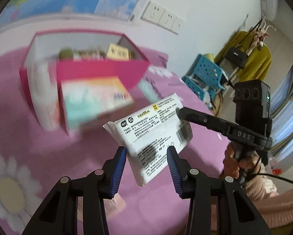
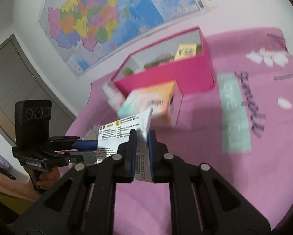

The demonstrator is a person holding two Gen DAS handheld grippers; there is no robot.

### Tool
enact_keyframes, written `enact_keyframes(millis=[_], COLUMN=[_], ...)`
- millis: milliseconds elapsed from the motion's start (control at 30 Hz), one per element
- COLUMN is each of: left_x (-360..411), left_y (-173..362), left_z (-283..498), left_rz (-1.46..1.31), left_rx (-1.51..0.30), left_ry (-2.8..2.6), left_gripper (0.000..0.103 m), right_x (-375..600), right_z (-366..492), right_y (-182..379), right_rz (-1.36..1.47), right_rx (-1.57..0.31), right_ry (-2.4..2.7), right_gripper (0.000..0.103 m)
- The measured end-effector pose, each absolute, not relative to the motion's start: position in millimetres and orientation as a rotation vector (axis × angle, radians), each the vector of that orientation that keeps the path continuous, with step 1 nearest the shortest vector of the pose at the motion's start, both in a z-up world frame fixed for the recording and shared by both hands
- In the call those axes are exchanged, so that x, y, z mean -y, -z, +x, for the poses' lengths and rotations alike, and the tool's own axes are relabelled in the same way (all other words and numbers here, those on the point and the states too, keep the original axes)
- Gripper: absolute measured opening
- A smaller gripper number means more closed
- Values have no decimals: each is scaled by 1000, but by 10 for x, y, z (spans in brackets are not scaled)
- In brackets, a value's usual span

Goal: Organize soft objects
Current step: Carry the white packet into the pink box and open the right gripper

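A white wet-wipes pack [image 1: 152, 135] with black print hangs in the air above the pink bedspread. My right gripper [image 2: 141, 137] is shut on one end of the pack [image 2: 127, 129]. My left gripper [image 1: 146, 152] is open, its blue pads on either side of the pack's other end, not clearly pressing it. The right gripper's finger [image 1: 197, 117] shows in the left wrist view at the pack's far corner. The left gripper [image 2: 83, 148] shows in the right wrist view, left of the pack.
A pink storage box [image 1: 99, 68] holding several items stands on the bed [image 1: 19, 133] near the wall; it also shows in the right wrist view [image 2: 166, 78]. A pastel tissue box [image 1: 95, 101] lies in front of it. A blue stool [image 1: 205, 74] and clothes rack [image 1: 252, 58] stand right.
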State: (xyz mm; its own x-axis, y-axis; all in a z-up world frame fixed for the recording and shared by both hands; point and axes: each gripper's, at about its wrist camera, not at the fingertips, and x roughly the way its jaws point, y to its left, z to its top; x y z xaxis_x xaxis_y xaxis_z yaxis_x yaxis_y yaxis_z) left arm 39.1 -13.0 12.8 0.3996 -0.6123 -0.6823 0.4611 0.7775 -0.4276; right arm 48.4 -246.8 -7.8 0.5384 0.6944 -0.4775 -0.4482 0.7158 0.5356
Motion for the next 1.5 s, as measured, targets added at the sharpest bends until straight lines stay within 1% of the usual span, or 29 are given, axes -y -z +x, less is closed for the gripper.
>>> enact_keyframes(millis=[333, 833, 1200, 1500], left_x=[179, 310, 352, 351], left_y=[-440, -595, -683, -558], left_z=[738, 1034, 1476, 1934], left_rz=[-86, -42, -28, -34], left_rx=[-829, -771, -757, -809], left_ry=[590, 551, 505, 444], left_gripper=[42, 42, 42, 42], right_x=[2426, 2463, 2437, 2353], right_z=[863, 1261, 1728, 2188], right_y=[-106, -291, -436, -350], right_rz=[344, 353, 337, 338], right_rx=[-674, -631, -604, -634], right_ry=[-680, -659, -627, -600], right_gripper=[14, 14, 15, 15])
